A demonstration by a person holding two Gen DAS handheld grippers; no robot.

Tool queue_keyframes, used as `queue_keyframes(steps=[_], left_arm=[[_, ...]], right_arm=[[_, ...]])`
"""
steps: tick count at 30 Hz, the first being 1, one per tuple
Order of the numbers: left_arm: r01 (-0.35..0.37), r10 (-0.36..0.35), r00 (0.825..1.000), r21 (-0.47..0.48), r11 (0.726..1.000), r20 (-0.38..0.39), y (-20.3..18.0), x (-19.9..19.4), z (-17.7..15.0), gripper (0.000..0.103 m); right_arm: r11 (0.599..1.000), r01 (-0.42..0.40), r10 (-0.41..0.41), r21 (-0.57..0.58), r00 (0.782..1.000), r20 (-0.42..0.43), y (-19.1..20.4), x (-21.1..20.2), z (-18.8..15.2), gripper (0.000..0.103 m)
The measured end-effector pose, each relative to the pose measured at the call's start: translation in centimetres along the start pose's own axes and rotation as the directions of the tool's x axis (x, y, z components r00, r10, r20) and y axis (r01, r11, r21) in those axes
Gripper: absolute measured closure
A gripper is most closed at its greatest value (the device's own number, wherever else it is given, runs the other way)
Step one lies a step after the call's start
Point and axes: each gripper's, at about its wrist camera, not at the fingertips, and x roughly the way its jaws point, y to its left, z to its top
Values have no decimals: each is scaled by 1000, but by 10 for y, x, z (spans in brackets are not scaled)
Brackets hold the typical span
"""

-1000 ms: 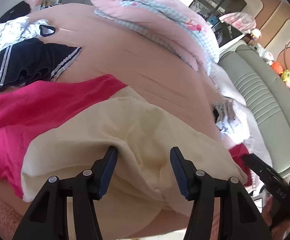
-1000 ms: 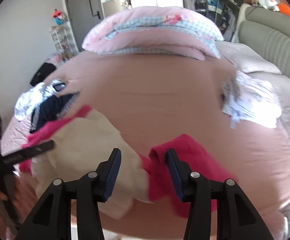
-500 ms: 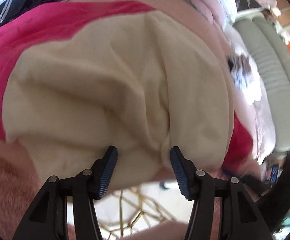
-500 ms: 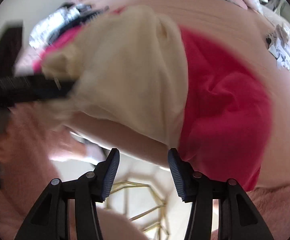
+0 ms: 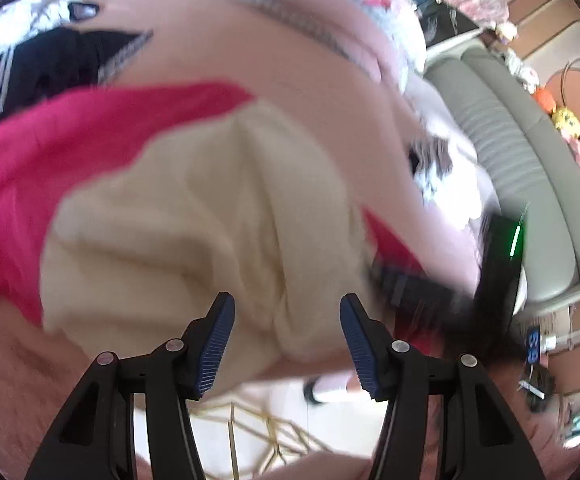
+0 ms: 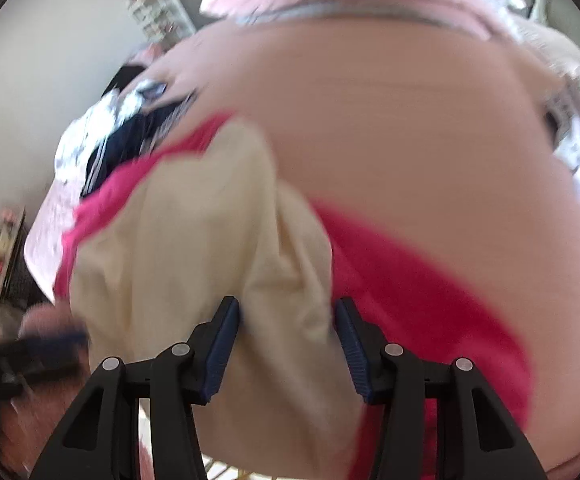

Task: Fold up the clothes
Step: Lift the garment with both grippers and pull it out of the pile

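A cream garment point(image 5: 209, 220) lies crumpled on top of a magenta garment point(image 5: 69, 148) at the near edge of the pink bed point(image 5: 269, 60). My left gripper point(image 5: 285, 320) hovers open over the cream cloth's lower edge, pads apart from it. In the right wrist view the cream garment point(image 6: 193, 248) bulges up between the fingers of my right gripper point(image 6: 287, 320), whose jaws are closing around a fold; the magenta garment point(image 6: 410, 280) spreads to its right. The picture is blurred, so pad contact is unclear.
A navy garment with white stripes point(image 5: 49, 68) and a white patterned one lie at the far left. A folded pink quilt point(image 5: 290, 0) sits at the back. Another patterned cloth point(image 5: 438, 168) lies at the right near the grey headboard point(image 5: 530, 184). Floor point(image 5: 249, 420) shows below the bed edge.
The right gripper has dropped from above the magenta cloth onto the cream garment, and its jaws have narrowed a little. The left gripper has dipped toward the bed edge and stays at the same width.
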Motion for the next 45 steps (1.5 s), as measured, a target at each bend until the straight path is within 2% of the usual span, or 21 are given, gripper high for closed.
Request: queue_keyframes(steps=[2, 3, 8, 10, 11, 13, 16, 20, 22, 23, 25, 28, 29, 31, 33, 35, 36, 38, 40, 43, 45], left_arm=[[-15, 15, 1000, 15, 1000, 15, -6, 10, 17, 51], [-21, 21, 1000, 38, 999, 18, -13, 8, 9, 51], [-94, 86, 995, 159, 983, 53, -46, 48, 53, 51], [-199, 200, 980, 202, 959, 14, -55, 74, 58, 51], [-219, 228, 974, 202, 954, -20, -49, 82, 53, 53], [-260, 282, 956, 204, 944, -87, -38, 100, 43, 69], [-231, 247, 965, 158, 960, -90, -13, 93, 16, 81], [-179, 182, 980, 37, 983, -80, 9, 67, -13, 84], [-183, 185, 979, 32, 983, -83, 9, 62, -25, 85], [-188, 191, 978, 36, 981, -83, 9, 60, -31, 85], [-187, 189, 978, 31, 982, -87, 9, 56, -39, 85], [-172, 174, 978, 24, 985, -114, 12, 53, -46, 85], [-168, 170, 977, 29, 985, -127, 13, 53, -48, 85], [-135, 136, 981, 13, 991, -142, 9, 46, -45, 85], [-102, 100, 985, -5, 995, -138, 8, 38, -37, 85], [-50, 51, 996, 9, 999, -80, 0, 33, -16, 84], [-43, 44, 998, 29, 999, -49, -8, 33, -4, 83], [-46, 44, 999, 72, 996, 19, -19, 35, 22, 69], [-47, 45, 998, 78, 996, 32, -26, 46, 42, 29], [-45, 46, 999, 66, 997, -7, -29, 72, 67, 27], [-93, 101, 993, 120, 988, -61, -33, 93, 71, 29]], right_arm=[[1000, -20, 20, 2, 1000, -23, 2, 9, -21, 59], [1000, -17, 17, 4, 1000, -11, -2, 6, -30, 59], [998, 15, -18, -58, 999, -44, 5, -8, -44, 60], [996, 27, -32, -84, 998, -54, 11, -13, -52, 60], [995, 28, -34, -95, 998, -60, 13, -16, -56, 61], [998, 13, -17, -68, 998, -52, 10, -28, -70, 61], [999, 21, -22, 34, 1000, 17, -6, -54, -86, 61], [996, 81, -83, 22, 992, 98, 2, -74, -73, 60], [996, 87, -86, -6, 990, 108, 20, -68, -59, 59], [996, 82, -79, -24, 992, 103, 31, -62, -56, 57], [996, 74, -70, -50, 995, 74, 47, -43, -43, 39], [995, 54, -55, -88, 999, -1, 54, -16, -48, 36], [994, 45, -49, -102, 998, -36, 54, -7, -54, 37], [995, 12, -22, -96, 995, -100, 54, 7, -69, 60], [997, -32, 24, -68, 993, -118, 53, 7, -90, 68], [997, -52, 44, -63, 992, -117, 50, -1, -107, 71], [996, -60, 53, -61, 992, -117, 49, -6, -114, 71], [996, -51, 42, -79, 993, -109, 50, -14, -120, 72], [994, -25, 15, -107, 995, -95, 53, -20, -126, 71], [996, 0, -6, -85, 997, -75, 52, -21, -127, 63], [998, 12, -16, -60, 998, -62, 52, -20, -127, 58]])
